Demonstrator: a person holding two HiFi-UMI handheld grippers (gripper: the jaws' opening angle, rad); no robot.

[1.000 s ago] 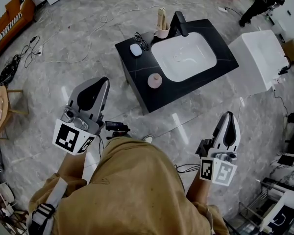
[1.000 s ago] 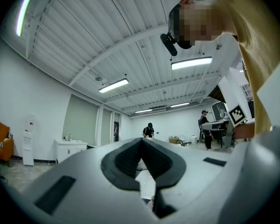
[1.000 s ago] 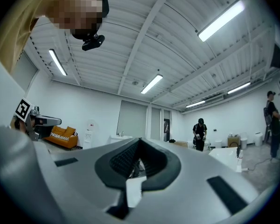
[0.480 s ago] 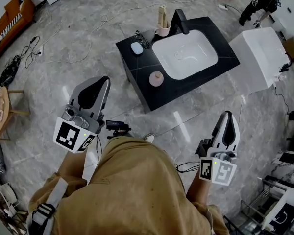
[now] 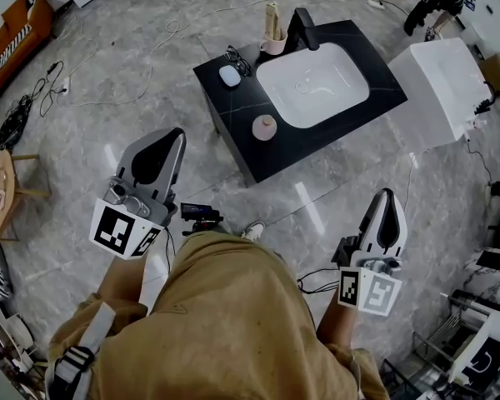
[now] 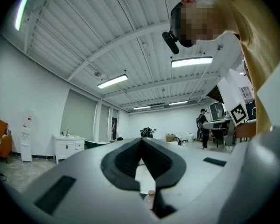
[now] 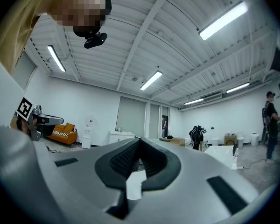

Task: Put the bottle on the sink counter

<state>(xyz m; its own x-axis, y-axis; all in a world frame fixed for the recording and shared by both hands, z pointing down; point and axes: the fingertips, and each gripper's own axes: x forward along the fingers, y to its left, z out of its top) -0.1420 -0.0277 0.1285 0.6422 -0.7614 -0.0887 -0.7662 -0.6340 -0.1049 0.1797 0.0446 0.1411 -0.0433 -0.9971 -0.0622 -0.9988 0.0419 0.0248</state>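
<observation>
- I'm reading this as the close of the task, or a pause in it: the bottle (image 5: 265,127) is standing upright on the counter (image 5: 237,102), upper centre of the head view, just left of the basin (image 5: 312,84) and near the front edge.
- I'm holding both grippers low in the frame, well apart from the counter, with bare floor between.
- If the bottle counts as placed, I'm judging that no further move is needed. If it is to be moved, I'd need to step forward and open one gripper first.
- The left gripper (image 5: 173,140), lower left, is sitting with its jaws fully together and nothing between them; its own view is showing only the far-off bottle through the gap below the pads.
- The right gripper (image 5: 387,200), lower right, is also closed, pads meeting, and carrying nothing.
</observation>
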